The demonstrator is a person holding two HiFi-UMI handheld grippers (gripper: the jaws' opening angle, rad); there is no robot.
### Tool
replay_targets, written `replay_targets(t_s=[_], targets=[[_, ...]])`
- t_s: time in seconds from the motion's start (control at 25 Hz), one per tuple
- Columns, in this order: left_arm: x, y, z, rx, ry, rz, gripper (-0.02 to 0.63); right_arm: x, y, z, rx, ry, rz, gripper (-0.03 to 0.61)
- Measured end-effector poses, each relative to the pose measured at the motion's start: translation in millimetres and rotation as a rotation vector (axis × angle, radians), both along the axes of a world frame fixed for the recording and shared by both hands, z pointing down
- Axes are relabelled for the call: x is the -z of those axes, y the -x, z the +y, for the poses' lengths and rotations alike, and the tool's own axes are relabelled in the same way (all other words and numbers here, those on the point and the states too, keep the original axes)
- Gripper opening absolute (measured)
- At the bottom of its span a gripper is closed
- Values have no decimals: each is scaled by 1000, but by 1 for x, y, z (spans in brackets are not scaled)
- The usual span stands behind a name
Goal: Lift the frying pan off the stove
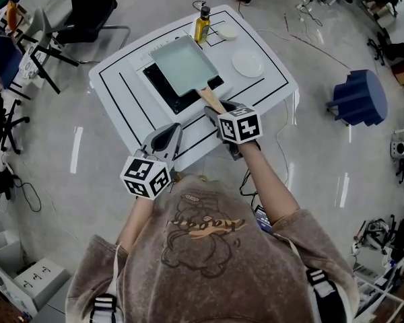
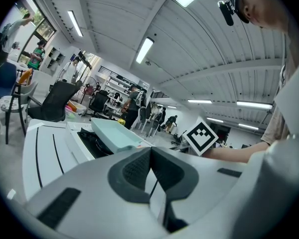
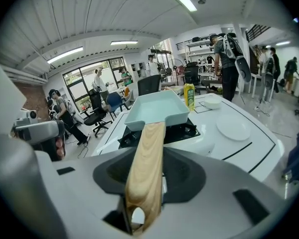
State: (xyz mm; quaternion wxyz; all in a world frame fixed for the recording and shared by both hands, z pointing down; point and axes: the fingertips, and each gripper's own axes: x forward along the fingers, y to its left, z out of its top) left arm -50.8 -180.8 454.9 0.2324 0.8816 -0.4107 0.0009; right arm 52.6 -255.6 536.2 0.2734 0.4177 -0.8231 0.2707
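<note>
A pale teal rectangular frying pan (image 1: 184, 64) with a wooden handle (image 1: 211, 99) rests on the black stove (image 1: 163, 86) on the white table (image 1: 121, 96). My right gripper (image 1: 219, 110) is at the table's front edge, shut on the handle. In the right gripper view the handle (image 3: 145, 168) fills the gap between the pads of the right gripper (image 3: 147, 180) and runs up to the pan (image 3: 157, 108). My left gripper (image 1: 167, 138) hovers by the table's near left edge, shut and empty. The left gripper (image 2: 150, 156) points toward the pan (image 2: 114, 133).
A yellow oil bottle (image 1: 202, 24), a small white bowl (image 1: 225, 32) and a white plate (image 1: 248, 63) stand behind and right of the stove. A blue stool-like object (image 1: 359, 97) is on the floor at right. Office chairs (image 1: 87, 12) are at the back left.
</note>
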Motion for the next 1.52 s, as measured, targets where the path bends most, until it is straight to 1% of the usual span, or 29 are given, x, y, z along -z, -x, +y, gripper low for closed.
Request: replay_targets(t_s=[0.12, 0.32, 0.56, 0.92, 1.16, 1.52], targets=[[0, 0, 0, 3, 1, 2, 8, -1, 1, -1, 2, 4, 6, 141], [1, 2, -2, 5, 0, 6, 8, -2, 1, -2, 14, -2, 52, 120], [-2, -1, -1, -2, 3, 3, 8, -4, 0, -2, 20, -13, 64, 112], [1, 3, -2, 1, 1, 8, 8, -3, -1, -1, 6, -22, 58, 110], [2, 8, 2, 5, 8, 12, 8, 1, -2, 6, -2, -47, 71, 110], [0, 5, 8, -17, 11, 8, 8, 7, -11, 20, -33, -49, 32, 112]])
